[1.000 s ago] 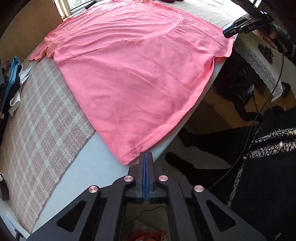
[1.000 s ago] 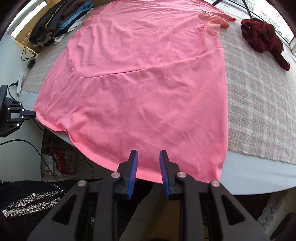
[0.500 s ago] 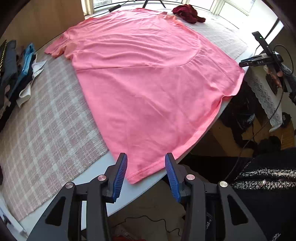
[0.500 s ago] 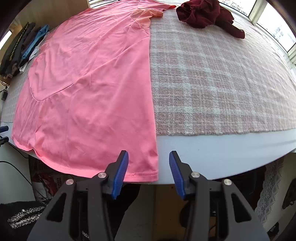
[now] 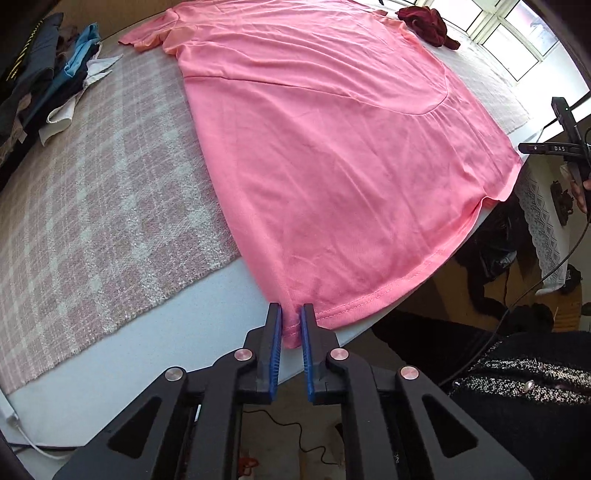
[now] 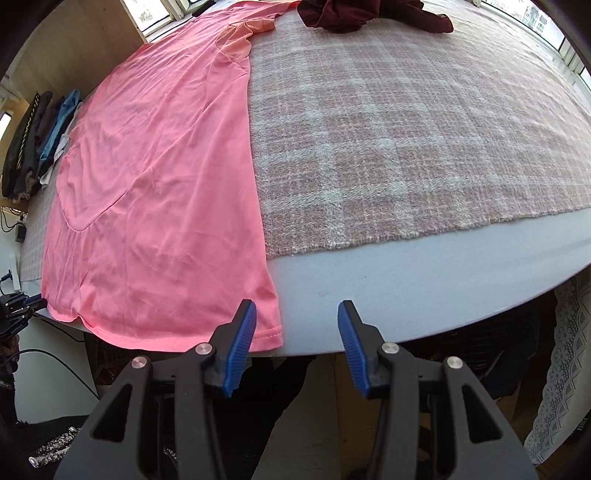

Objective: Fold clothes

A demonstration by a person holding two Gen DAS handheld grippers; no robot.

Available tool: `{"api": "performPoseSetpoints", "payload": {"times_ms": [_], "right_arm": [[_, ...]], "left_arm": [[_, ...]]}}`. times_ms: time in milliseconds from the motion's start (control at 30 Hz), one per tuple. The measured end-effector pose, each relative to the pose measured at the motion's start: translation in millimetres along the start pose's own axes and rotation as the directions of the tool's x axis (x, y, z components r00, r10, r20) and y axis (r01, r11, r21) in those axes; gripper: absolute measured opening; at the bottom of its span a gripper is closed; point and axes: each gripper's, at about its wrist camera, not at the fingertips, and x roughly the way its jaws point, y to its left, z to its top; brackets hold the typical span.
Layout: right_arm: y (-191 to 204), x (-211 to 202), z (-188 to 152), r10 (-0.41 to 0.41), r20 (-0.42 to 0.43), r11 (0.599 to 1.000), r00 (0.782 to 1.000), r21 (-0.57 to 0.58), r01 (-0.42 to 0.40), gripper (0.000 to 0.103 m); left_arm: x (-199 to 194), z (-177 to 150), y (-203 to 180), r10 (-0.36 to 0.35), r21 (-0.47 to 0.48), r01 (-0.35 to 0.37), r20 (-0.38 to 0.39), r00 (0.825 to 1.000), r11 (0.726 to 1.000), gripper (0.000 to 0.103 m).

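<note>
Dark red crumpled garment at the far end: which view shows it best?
The right wrist view: the dark red crumpled garment lies large on the checked blanket, though cut off at the top. The left wrist view shows it whole but small.

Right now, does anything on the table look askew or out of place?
Mostly tidy. The pink shirt lies flat, but its hem overhangs the table edge. A dark red garment sits crumpled at the far end.

Left tongs [image 5: 291, 314] narrowed onto shirt [image 5: 332, 147] corner; right tongs [image 6: 297, 317] widened

Smooth matt pink T-shirt [image 5: 332, 155] cloth lies on a rough woven plaid blanket [image 6: 406, 140].
</note>
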Motion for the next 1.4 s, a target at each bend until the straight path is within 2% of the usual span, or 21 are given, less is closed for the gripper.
{"api": "performPoseSetpoints", "payload": {"times_ms": [267,300,333,500,667,700,800,867,933,1033,1100,1167,1233,1300,1400], "right_arm": [[22.0,11.5,-17.5,0.004,-0.047,0.996,0.999,-0.088,-0.008,0.044],[26.1,11.6,-20.2,0.007,-0.049,0.994,0.999,-0.105,-0.012,0.029],[29.0,13.5,-22.2,0.009,-0.066,0.993,0.998,-0.114,-0.017,0.003],[36.0,12.3,-28.4,-0.039,-0.077,0.989,0.996,-0.148,0.027,0.003],[37.6,17.1,-33.0,-0.061,-0.093,0.987,0.994,-0.151,0.046,0.003],[37.9,18.0,-34.0,-0.065,-0.096,0.987,0.993,-0.151,0.050,0.003],[40.4,15.8,-38.9,-0.085,-0.098,0.986,0.992,-0.152,0.070,0.009],[44.3,7.0,-45.2,-0.108,-0.087,0.984,0.990,-0.150,0.094,0.010],[51.9,-5.0,-38.6,-0.104,-0.034,0.983,0.994,-0.156,0.098,0.010],[62.9,1.9,3.0,-0.049,0.014,0.983,0.999,-0.176,0.050,0.015],[75.1,14.8,10.4,-0.031,0.008,0.981,0.999,-0.192,0.032,0.020],[84.0,31.2,13.6,-0.031,-0.016,0.978,0.999,-0.208,0.027,0.021],[87.3,23.7,17.1,-0.022,-0.015,0.979,1.000,-0.201,0.018,0.021],[90.5,15.4,20.7,-0.012,-0.014,0.981,1.000,-0.194,0.009,0.025],[95.3,2.9,25.9,0.002,-0.011,0.983,1.000,-0.182,-0.004,0.025]], "left_arm": [[-1.5,-3.2,6.2,0.012,0.026,-0.012,0.005,1.000,1.000,0.003],[-1.7,-3.6,6.9,0.014,0.029,-0.014,0.005,1.000,0.999,0.003],[-1.9,-4.0,7.7,0.015,0.032,-0.015,0.006,1.000,0.999,0.003],[-13.7,-13.9,22.5,0.042,0.030,-0.042,0.012,0.999,0.999,0.001],[-4.9,-18.4,34.0,0.009,0.027,-0.009,-0.003,1.000,1.000,0.002],[-6.1,-20.9,34.7,0.004,0.033,-0.004,-0.004,1.000,0.999,0.005],[-10.8,-29.1,36.9,-0.005,0.049,0.005,-0.007,1.000,0.999,0.006],[-19.7,-32.9,42.5,0.004,0.050,-0.005,0.005,1.000,0.999,0.006],[-26.5,-28.5,49.2,0.002,0.033,-0.004,0.043,0.999,0.999,0.006],[-28.3,-18.6,57.5,-0.017,0.018,0.015,0.090,0.996,1.000,0.006],[-27.1,-5.3,44.3,-0.044,0.020,0.043,0.110,0.993,0.999,0.007],[-15.8,0.1,49.6,-0.061,0.005,0.061,0.099,0.993,0.998,0.010],[-10.9,16.2,21.2,-0.048,-0.019,0.049,0.068,0.997,0.999,0.010],[-10.5,14.9,23.2,-0.043,-0.041,0.045,0.051,0.998,0.998,0.009],[-32.8,8.7,29.9,-0.020,-0.079,0.027,0.085,0.996,0.997,0.011]]}}
